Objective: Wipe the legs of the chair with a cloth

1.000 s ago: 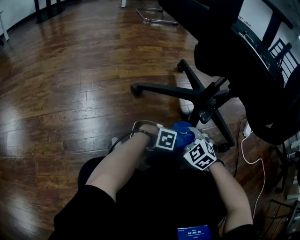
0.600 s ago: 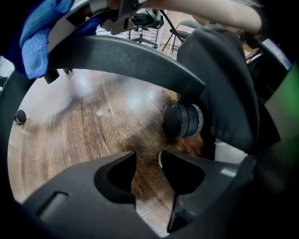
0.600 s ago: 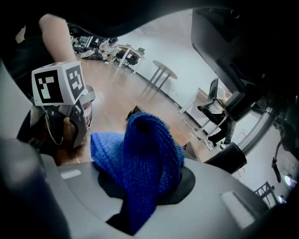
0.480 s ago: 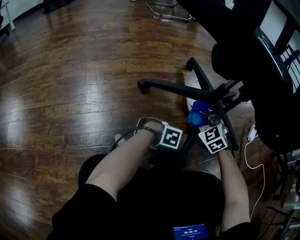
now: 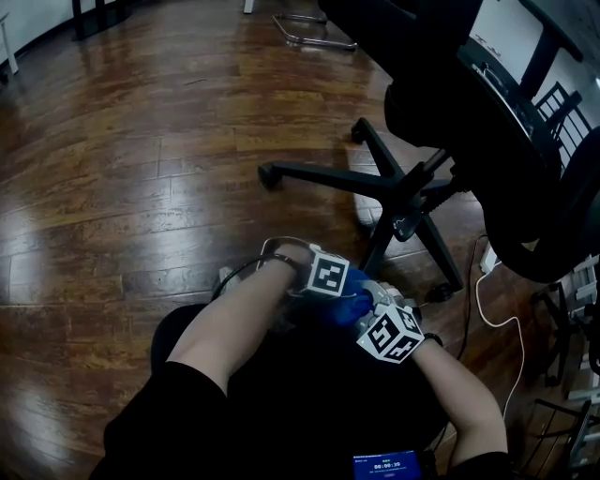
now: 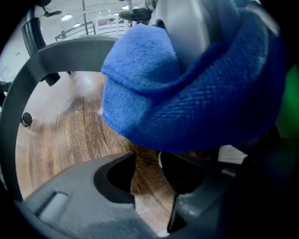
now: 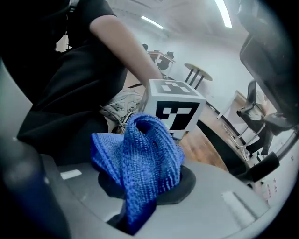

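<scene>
Nearest the person, the right gripper [image 7: 140, 205] is clamping the blue cloth [image 7: 145, 154] while the left gripper [image 6: 154, 186] is idling half-open (seemingly empty). The nearest chair leg [image 5: 380, 253] is stretching lengthwise away just beyond the cloth, toward the hub [image 5: 408, 202].

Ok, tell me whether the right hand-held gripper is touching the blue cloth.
Touching. The right gripper view shows the blue cloth bunched up and pinched between the jaws of the right hand-held gripper.

Dim overall. A ceiling strip light [image 7: 224, 11] glares white, and sheen streaks the glossy floor [image 5: 122, 122] at far left. The chair [image 5: 450, 112] reads near-black. Edges bow; the near cloth [image 6: 187, 98] is blurred.
</scene>
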The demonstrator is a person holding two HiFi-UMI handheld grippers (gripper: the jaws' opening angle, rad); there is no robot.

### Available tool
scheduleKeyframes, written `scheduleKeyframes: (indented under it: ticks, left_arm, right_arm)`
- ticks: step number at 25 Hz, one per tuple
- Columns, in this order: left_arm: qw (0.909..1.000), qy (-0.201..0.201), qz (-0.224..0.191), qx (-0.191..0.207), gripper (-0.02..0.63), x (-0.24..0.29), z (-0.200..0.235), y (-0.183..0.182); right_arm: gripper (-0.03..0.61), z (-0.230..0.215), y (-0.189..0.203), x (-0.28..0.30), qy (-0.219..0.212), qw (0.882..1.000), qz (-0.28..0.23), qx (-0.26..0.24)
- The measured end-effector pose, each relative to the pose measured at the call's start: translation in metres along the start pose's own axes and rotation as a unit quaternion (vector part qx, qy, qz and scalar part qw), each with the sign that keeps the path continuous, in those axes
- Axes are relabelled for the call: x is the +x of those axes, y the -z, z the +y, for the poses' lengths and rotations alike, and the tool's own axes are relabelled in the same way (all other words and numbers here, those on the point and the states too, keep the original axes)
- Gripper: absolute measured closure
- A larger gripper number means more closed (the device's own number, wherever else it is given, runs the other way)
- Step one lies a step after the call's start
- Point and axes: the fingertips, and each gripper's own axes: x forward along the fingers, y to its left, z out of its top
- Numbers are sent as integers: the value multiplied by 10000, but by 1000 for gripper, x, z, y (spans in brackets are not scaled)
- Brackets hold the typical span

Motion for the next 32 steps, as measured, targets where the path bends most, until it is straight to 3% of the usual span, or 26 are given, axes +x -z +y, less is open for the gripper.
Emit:
scheduleKeyframes:
  ticks: [5, 11, 17, 21, 28, 32]
  left_arm:
    - [9999, 112, -47, 37, 432, 1, -1, -4]
    - [9996, 206, -90, 192, 433, -2, 1, -6]
    - [9995, 159, -10, 280, 437, -3, 5, -2]
    - [9996, 53, 124, 245, 437, -1, 3, -2]
    - [9995, -127, 259, 152, 437, 0, 2, 2]
    - [9993, -95, 288, 196, 445, 1, 0, -2]
  right_arm:
    - [492, -76, 23, 0, 644, 9971, -21, 416]
    - [492, -190, 44, -9, 1691, 9817, -133, 861]
    - [495, -203, 44, -10, 1994, 9745, -199, 1006]
    - [495, -161, 39, -9, 1583, 9820, -229, 1000]
    - [492, -14, 2, -2, 12, 9986, -227, 477]
    - [492, -5, 3, -1, -102, 9998, -28, 168]
